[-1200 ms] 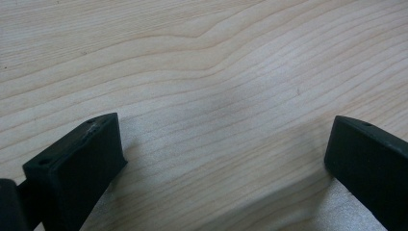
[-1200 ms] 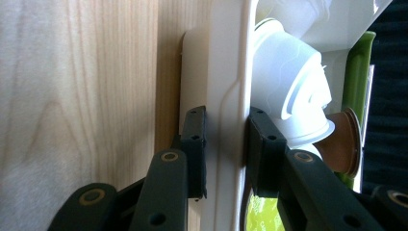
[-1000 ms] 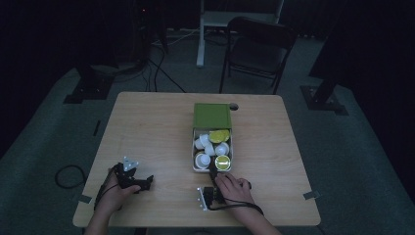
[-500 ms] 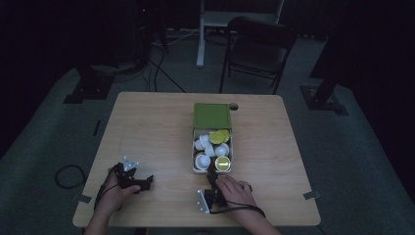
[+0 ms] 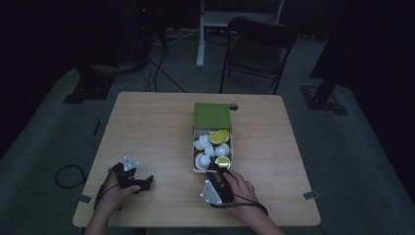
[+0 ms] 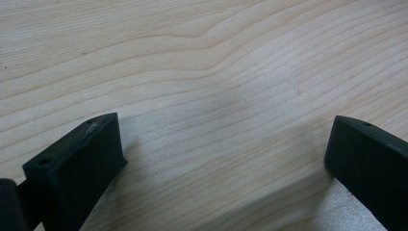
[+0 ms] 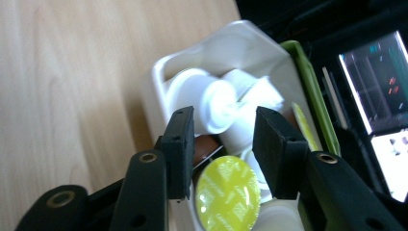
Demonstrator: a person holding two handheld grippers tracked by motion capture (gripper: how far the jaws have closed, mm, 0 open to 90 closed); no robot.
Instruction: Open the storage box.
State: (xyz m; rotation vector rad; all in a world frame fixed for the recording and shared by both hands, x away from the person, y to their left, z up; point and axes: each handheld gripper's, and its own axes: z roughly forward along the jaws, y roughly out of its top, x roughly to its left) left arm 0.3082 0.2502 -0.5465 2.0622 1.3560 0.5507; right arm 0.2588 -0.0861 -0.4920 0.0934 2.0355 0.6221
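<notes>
A dim room is seen in the high view, with a dark folding chair (image 5: 258, 46) standing behind a light wooden table (image 5: 147, 127) on a grey carpeted floor. Near the middle of the table a white tray (image 5: 194, 156) is set, with a green lid (image 5: 212, 115) lying against its far end. The tray is filled with small white capsules (image 5: 203, 143), some of them tipped on their sides, and with yellow-green foil-topped capsules.

The right gripper (image 5: 219, 174) is held at the near end of the tray by the person's right hand (image 5: 241, 188). In the right gripper view its jaws are parted, standing over the tray's near end, and a yellow-green foil-topped capsule (image 7: 228, 192) lies between them, close to the gripper's body. Whether the pads touch the capsule cannot be told. Beyond the jaw tips, white capsules (image 7: 219, 103) are piled against the tray wall (image 7: 153, 91), and the green lid (image 7: 308, 82) is seen at the right.

The left gripper (image 5: 147, 183) is rested on the table near its front left corner, well apart from the tray, in the person's left hand (image 5: 115, 193). In the left gripper view its jaws are spread wide over bare wood (image 6: 202, 77), with nothing between them.
</notes>
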